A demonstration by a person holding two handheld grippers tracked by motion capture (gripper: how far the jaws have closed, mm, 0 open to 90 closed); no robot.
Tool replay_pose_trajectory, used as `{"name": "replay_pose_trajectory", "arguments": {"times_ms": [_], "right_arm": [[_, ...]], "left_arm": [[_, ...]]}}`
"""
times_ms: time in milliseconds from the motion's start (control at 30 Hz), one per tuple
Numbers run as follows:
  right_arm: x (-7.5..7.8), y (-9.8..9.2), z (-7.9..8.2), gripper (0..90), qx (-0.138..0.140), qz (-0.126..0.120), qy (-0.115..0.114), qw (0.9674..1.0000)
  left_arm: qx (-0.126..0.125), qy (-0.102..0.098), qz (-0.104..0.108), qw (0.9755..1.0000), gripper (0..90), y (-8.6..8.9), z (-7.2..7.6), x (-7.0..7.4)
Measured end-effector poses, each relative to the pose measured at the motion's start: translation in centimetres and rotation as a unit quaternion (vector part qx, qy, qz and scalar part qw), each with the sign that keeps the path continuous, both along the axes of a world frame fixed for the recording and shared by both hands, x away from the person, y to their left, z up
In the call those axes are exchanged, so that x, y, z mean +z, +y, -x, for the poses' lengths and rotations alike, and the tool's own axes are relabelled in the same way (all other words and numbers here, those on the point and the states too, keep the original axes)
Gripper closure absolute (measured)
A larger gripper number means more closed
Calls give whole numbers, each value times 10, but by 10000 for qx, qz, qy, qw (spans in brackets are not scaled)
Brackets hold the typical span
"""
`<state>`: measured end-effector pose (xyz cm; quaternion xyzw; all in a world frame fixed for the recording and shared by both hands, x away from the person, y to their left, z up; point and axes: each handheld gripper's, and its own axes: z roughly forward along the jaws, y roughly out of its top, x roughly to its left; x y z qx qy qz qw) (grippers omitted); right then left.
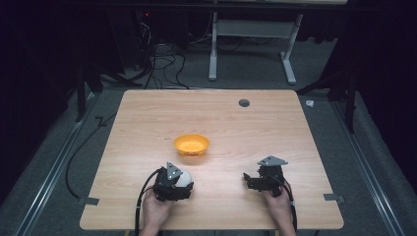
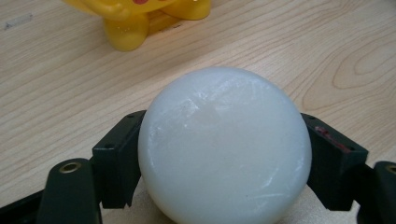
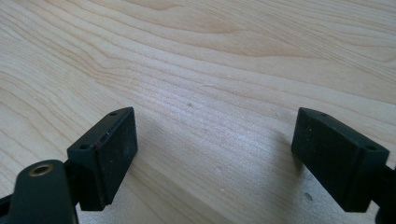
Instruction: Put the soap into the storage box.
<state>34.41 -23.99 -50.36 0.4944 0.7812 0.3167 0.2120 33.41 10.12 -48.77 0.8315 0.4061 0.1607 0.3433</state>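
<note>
Dark room, grey floor with cables, pale wooden table (image 1: 147, 113). Near the front edge, left of centre: left gripper (image 1: 179, 183) clamped on a white ball (image 2: 224, 144), jaws pressed to its widest part on opposite sides. Looks smooth, hard and glossy, probably slippery and prone to roll; best held across the middle, as now. Just beyond, toward the table's centre: orange bowl (image 1: 191, 144). Toward the front right: right gripper (image 3: 215, 158), jaws spread wide over bare wood, holding nothing.
</note>
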Motion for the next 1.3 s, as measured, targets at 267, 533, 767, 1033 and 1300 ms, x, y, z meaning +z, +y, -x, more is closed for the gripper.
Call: {"name": "replay_pose_trajectory", "arguments": {"times_ms": [267,533,767,1033,1300], "right_arm": [[0,0,0,151,-3,1,2,10000],[0,0,0,151,1,-2,1,10000],[0,0,0,151,2,-4,2,10000],[0,0,0,151,7,-4,8,10000],[0,0,0,151,5,-5,2,10000]], "left_arm": [[-44,-57,112,9999,242,1,2,9],[-110,-104,210,9997,242,3,2,20],[-147,-125,288,9994,242,4,0,27],[-173,-169,325,9992,242,6,-2,35],[-172,-187,251,9994,242,7,-5,41]]}}
